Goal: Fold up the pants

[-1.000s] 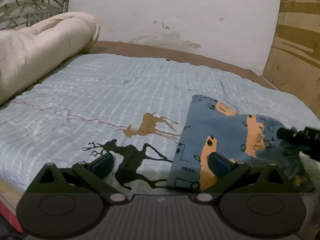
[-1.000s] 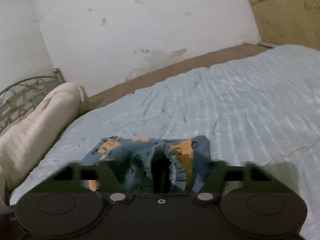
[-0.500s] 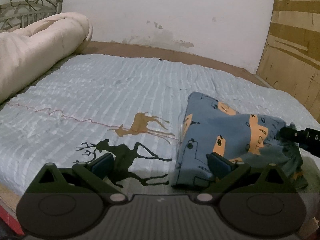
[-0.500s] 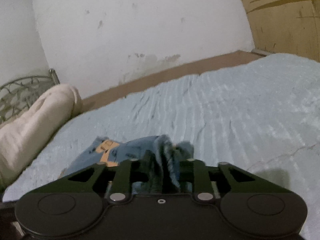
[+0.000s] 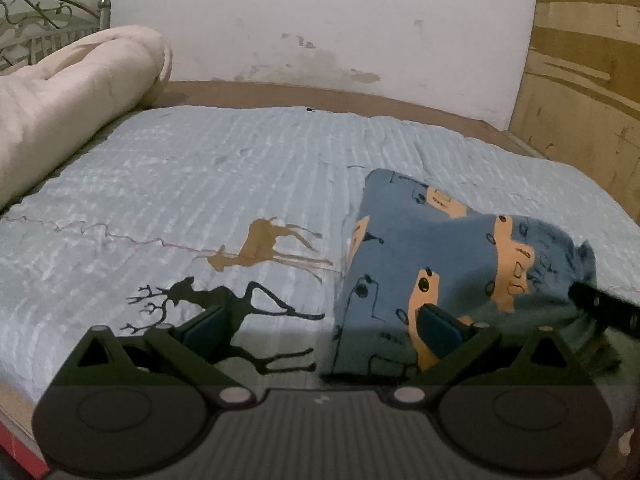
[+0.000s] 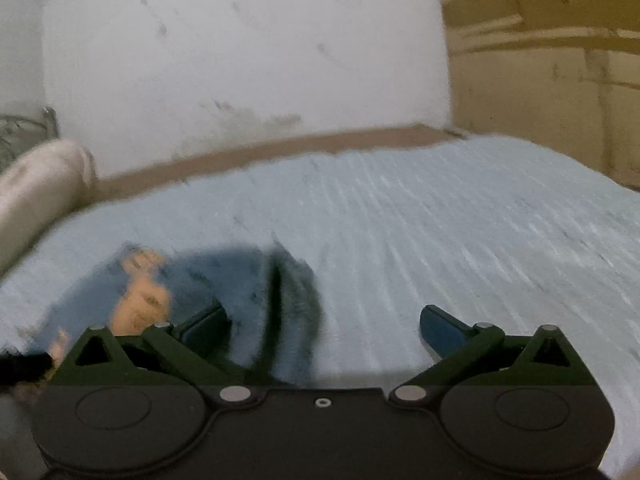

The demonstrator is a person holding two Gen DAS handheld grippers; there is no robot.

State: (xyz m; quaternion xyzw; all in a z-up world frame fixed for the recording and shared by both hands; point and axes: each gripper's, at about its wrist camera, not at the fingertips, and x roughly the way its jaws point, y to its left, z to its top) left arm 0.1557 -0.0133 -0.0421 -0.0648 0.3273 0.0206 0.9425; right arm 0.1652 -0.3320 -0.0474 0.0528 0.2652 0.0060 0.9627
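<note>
The pants (image 5: 432, 264) are blue with orange prints and lie folded in a bundle on the light blue bedspread (image 5: 240, 184), at the right of the left wrist view. My left gripper (image 5: 322, 330) is open and empty, near the bed's front edge, its right finger over the bundle's near corner. My right gripper (image 6: 322, 328) is open and empty; the pants (image 6: 224, 280) lie blurred under its left finger. A dark finger of the right gripper (image 5: 600, 304) pokes in at the bundle's right edge.
A rolled cream quilt (image 5: 68, 112) lies along the left side by a metal headboard (image 5: 36, 24). A white wall (image 5: 320, 20) stands behind the bed and wooden panels (image 5: 584, 80) at the right. Deer prints (image 5: 264, 244) mark the bedspread.
My right gripper was shut on the pants' edge and has opened and let go, shifting right. The pants have settled on the bed. My left gripper stayed open and moved only slightly.
</note>
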